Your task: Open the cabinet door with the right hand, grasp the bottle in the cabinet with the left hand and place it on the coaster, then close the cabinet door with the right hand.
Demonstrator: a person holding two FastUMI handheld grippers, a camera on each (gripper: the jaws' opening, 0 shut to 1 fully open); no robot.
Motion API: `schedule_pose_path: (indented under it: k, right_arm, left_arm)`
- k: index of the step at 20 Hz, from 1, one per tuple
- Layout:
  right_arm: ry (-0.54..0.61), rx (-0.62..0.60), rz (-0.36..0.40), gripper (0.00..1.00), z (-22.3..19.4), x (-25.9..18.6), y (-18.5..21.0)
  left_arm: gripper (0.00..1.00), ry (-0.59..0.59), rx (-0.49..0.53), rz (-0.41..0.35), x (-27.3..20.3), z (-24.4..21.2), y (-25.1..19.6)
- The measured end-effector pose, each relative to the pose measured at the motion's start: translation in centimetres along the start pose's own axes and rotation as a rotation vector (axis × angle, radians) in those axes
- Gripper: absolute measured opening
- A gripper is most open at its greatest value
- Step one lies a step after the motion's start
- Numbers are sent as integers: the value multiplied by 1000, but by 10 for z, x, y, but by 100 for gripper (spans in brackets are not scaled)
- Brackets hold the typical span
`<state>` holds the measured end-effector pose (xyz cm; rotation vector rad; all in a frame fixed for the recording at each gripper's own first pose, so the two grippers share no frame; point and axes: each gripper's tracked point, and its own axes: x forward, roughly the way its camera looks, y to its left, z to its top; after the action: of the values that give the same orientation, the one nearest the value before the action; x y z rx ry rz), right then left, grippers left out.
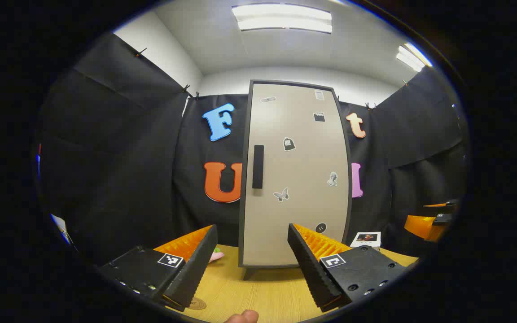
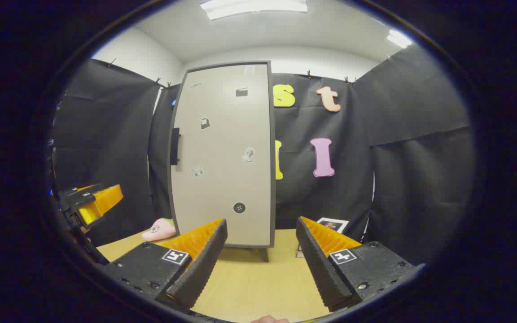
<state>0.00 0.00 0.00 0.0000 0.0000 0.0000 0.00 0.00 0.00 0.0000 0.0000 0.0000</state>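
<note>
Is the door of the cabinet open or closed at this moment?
Closed. The cabinet door lies flat inside its dark frame, no interior shows, and its black handle is untouched; both grippers are apart from it.

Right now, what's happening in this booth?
A person holds two grippers over a wooden table, both facing a closed cabinet. The left gripper and right gripper are open and hold nothing. The door's dark handle is untouched, so the task hasn't really started. A coaster lies near the left gripper.

At the bottom left, my left finger [image 1: 186, 264] covers most of the coaster [image 1: 197, 304]. The closed cabinet door [image 1: 295, 175] hides the inside. The door stickers [image 1: 289, 144] are too small to tell.
</note>
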Motion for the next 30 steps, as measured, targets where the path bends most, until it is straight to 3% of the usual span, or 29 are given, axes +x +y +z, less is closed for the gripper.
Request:
schedule_pose_path:
  k: [24,30]
  right_arm:
    - [-19,0,-11,99,5,3,1]
    - [-28,-8,114,99,10,2,25]
  left_arm:
    - [95,-2,1,-25,5,2,-2]
    - [95,-5,38,-9,7,6,0]
